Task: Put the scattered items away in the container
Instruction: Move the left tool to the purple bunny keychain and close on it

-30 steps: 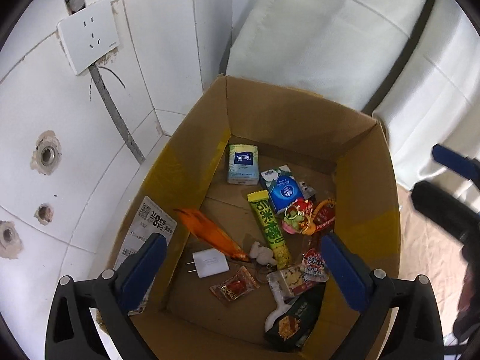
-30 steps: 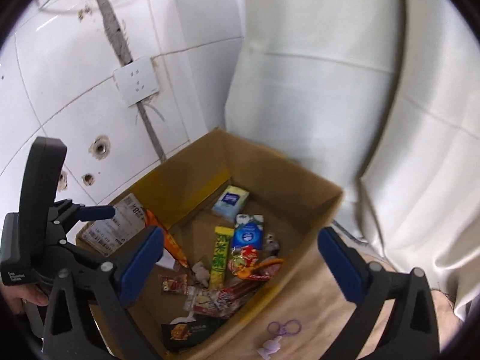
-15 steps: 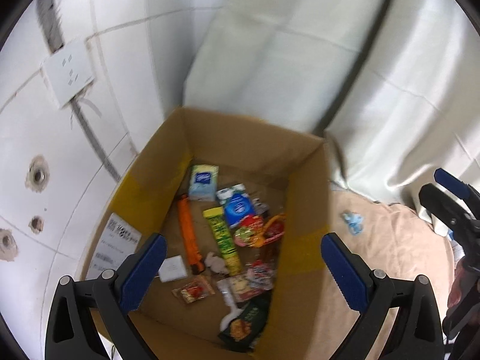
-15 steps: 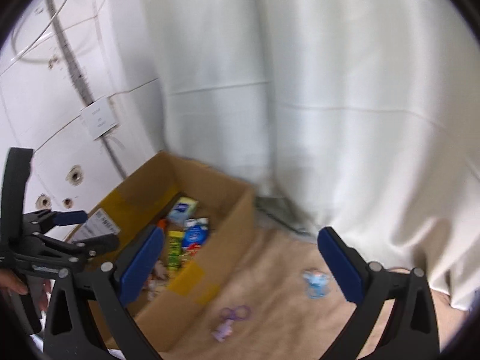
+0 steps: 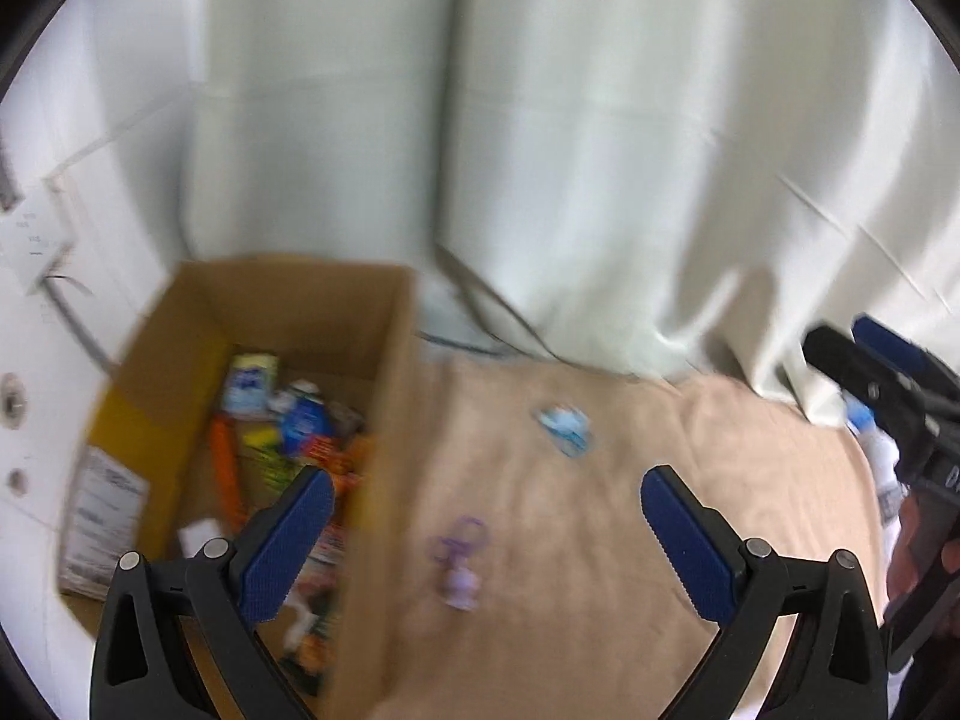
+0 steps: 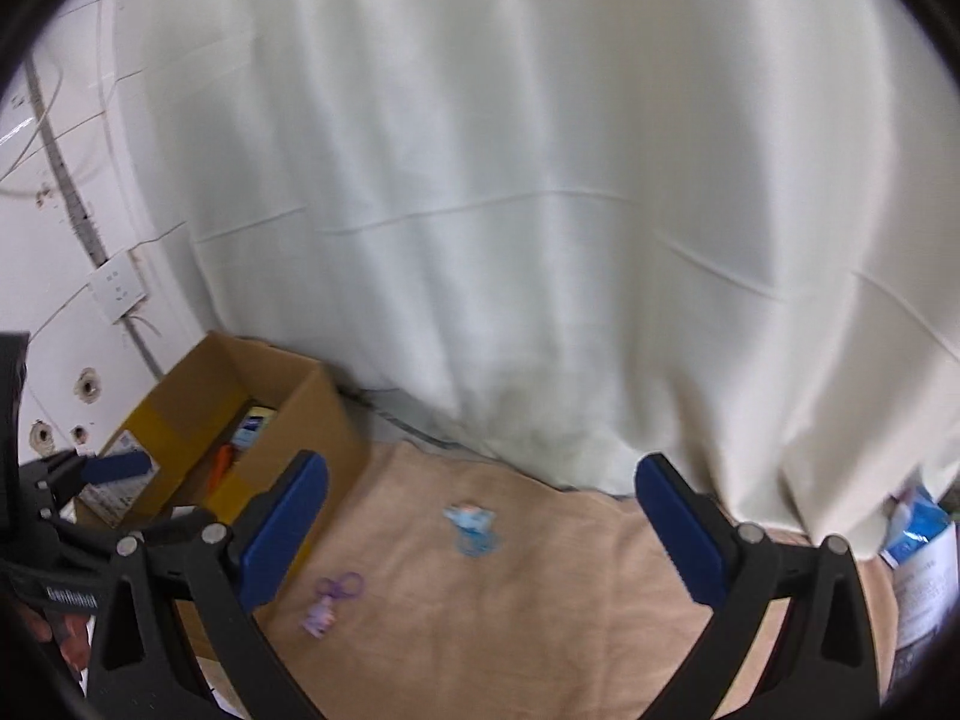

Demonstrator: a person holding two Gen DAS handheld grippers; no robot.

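Plainly empty and spread wide – left hand-held gripper (image 5: 487, 525), blue pads well apart, nothing between them. Same for the right hand-held gripper (image 6: 482, 513): parted, holding nothing, seen also at the far right edge of the left view.

Just ahead of the left pads and slightly toward the left one – purple keychain charm (image 5: 459, 567), lying on the tan cloth (image 5: 600, 540), apart from everything else. In the right view, down beside the left pad (image 6: 329, 597). Looks small and light, a thin ring with a little figure hanging off it; blur hides finer detail. Probably stiff plastic, slippery and flat against the cloth, so best pinched across the chunkier figure rather than the thin loop, pads pressed down into the soft fabric to get under it.

Further ahead, roughly centred between the pads – pale blue charm (image 5: 564, 427), also on the cloth; in the right view near the middle (image 6: 474, 525). Likely as light and as awkward; same hold on the bulkier body.

Off to the left, beyond the left pad – open cardboard box (image 5: 384, 420), already carrying a heap of snack packets and small things, standing against the white wall (image 5: 36, 360). Behind all, white curtain (image 6: 480, 210). At the far right of the right view, some blue-and-white packaging (image 6: 918, 534), unclear.
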